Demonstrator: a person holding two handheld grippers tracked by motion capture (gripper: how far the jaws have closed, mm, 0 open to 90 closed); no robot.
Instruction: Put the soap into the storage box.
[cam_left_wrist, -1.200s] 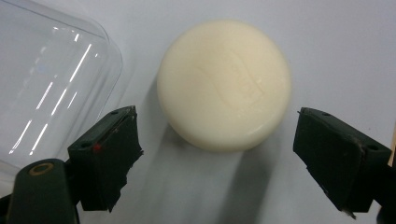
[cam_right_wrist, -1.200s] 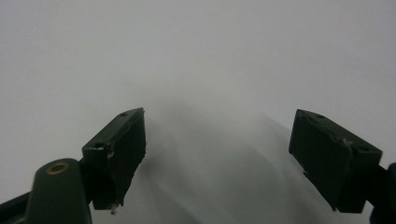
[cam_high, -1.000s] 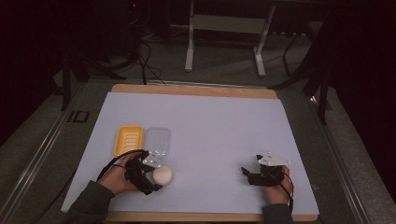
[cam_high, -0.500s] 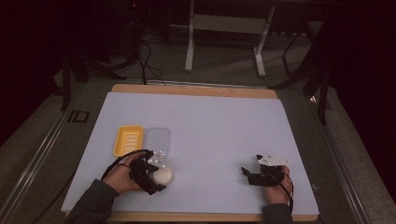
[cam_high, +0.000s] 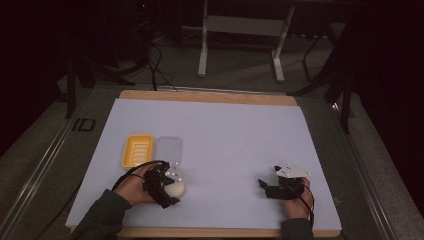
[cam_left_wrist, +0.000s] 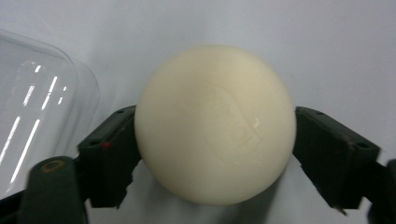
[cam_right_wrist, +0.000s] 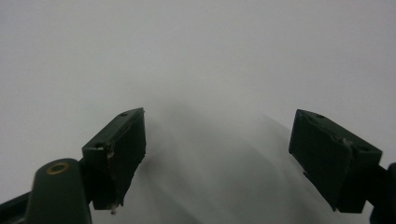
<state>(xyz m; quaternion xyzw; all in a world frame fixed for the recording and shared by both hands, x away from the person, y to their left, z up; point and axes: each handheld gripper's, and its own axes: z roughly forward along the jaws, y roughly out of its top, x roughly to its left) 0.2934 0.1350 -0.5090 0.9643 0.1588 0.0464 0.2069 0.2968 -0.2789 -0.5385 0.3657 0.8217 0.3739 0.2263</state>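
Note:
A cream, rounded bar of soap lies on the white table sheet at the front left. My left gripper reaches around it from the left. In the left gripper view the soap fills the gap between the two widely spread jaws, which stand at its sides, so the left gripper is open. My right gripper rests at the front right, open, and in its own view the right gripper has nothing but bare sheet between its jaws.
A yellow ribbed soap dish and a clear plastic lid lie side by side just behind the soap. The lid's edge is close to the left jaw. A wooden table edge runs along the back.
My left gripper has slid right along the table until its jaws came around the soap. The soap and the right gripper have stayed put.

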